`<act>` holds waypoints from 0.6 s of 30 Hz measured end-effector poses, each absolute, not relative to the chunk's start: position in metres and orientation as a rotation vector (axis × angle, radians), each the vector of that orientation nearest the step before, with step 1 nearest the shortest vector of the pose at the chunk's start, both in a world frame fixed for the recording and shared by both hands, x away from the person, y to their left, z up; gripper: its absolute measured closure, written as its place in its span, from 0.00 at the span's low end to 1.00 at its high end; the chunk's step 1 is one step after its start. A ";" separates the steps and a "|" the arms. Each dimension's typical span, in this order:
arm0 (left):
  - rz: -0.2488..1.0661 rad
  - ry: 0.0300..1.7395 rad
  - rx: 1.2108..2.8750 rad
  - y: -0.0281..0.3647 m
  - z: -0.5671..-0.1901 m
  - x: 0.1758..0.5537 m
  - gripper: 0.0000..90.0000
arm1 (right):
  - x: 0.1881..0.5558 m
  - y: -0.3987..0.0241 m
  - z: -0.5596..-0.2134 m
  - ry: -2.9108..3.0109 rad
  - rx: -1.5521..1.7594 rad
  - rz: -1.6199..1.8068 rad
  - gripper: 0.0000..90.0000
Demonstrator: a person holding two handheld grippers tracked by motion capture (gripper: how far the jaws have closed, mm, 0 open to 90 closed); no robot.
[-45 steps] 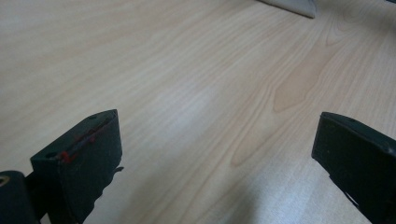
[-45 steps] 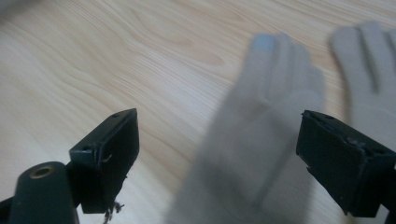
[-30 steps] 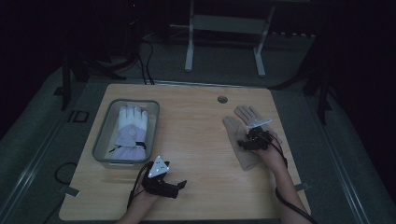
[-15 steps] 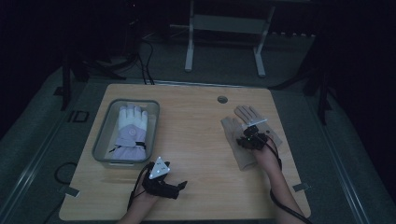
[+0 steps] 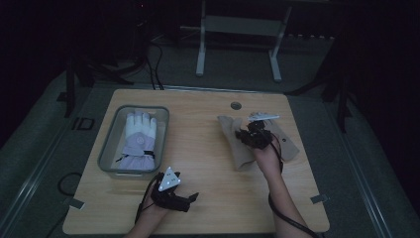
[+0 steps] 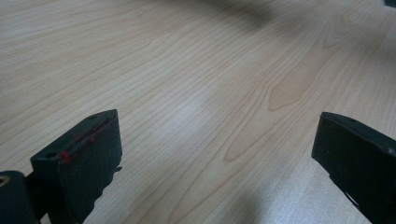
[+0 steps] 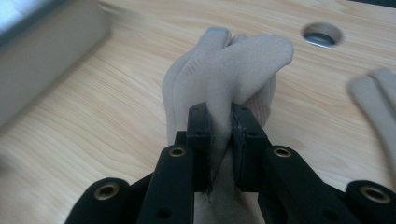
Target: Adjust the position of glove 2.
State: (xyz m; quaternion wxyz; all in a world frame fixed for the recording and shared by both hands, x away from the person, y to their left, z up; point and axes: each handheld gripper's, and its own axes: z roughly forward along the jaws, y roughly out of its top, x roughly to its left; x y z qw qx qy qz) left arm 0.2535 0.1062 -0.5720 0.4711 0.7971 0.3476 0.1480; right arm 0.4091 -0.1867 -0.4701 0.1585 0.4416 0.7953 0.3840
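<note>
Up close, my right gripper (image 7: 219, 135) is clamped on a fold of the beige glove (image 7: 233, 70): the right gripper view shows the soft fabric pinched between the two black jaws, which have just been closing on it, with the glove's fingers bunched up past the tips. From the high view I get what that close look leaves out, namely where this sits: the beige glove (image 5: 237, 148) lies on the right half of the wooden table (image 5: 208, 198), near the round cable hole (image 5: 236, 105), and a second beige piece (image 5: 289, 144) lies just beside it under my hand. That same view shows the grey tray (image 5: 110, 148) on the left with a white and lilac glove (image 5: 139, 136) lying in it. My left gripper (image 5: 194, 198) rests near the table's front edge; its own view shows the jaws spread wide apart over bare wood, holding nothing.
</note>
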 end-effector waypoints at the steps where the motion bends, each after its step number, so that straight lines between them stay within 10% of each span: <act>1: 0.363 0.851 1.953 0.106 -0.572 0.253 0.02 | 0.409 -0.182 -0.469 2.276 1.250 1.113 0.88; 18: 0.377 0.831 1.927 0.109 -0.569 0.252 0.02 | 0.412 -0.136 -0.487 2.051 1.463 1.201 0.88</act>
